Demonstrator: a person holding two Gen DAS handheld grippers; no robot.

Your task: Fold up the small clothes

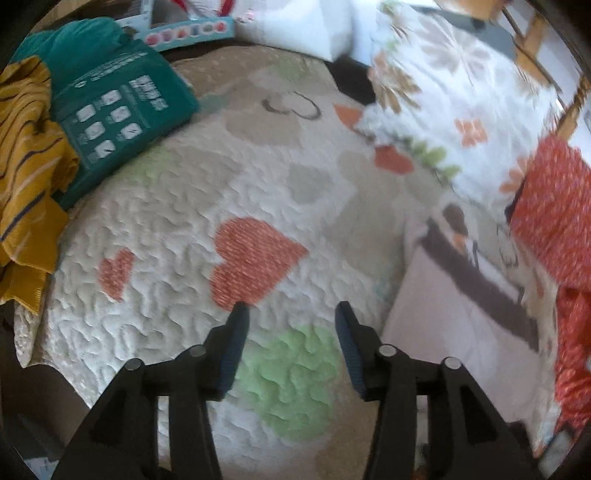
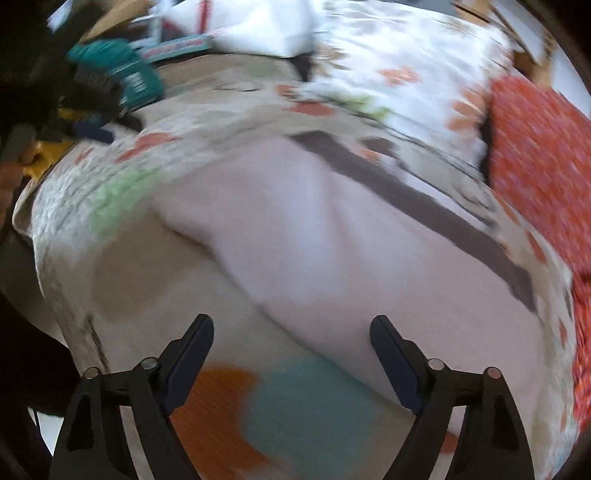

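A pale pink garment with a dark brown band [image 2: 332, 240] lies flat on a quilted bedspread with heart shapes [image 1: 229, 192]. In the left wrist view it [image 1: 454, 332] shows at the right. My left gripper [image 1: 291, 306] is open and empty above the quilt, left of the garment. My right gripper [image 2: 291, 321] is open and empty just above the garment's near edge. The right wrist view is blurred by motion. A mustard striped garment [image 1: 26, 177] lies bunched at the far left.
A teal package [image 1: 114, 110] sits at the back left beside the mustard garment. A floral pillow [image 1: 443, 92] and a red patterned cloth [image 1: 554, 210] lie at the right. A white pillow [image 1: 295, 26] and a box [image 1: 188, 33] stand at the back.
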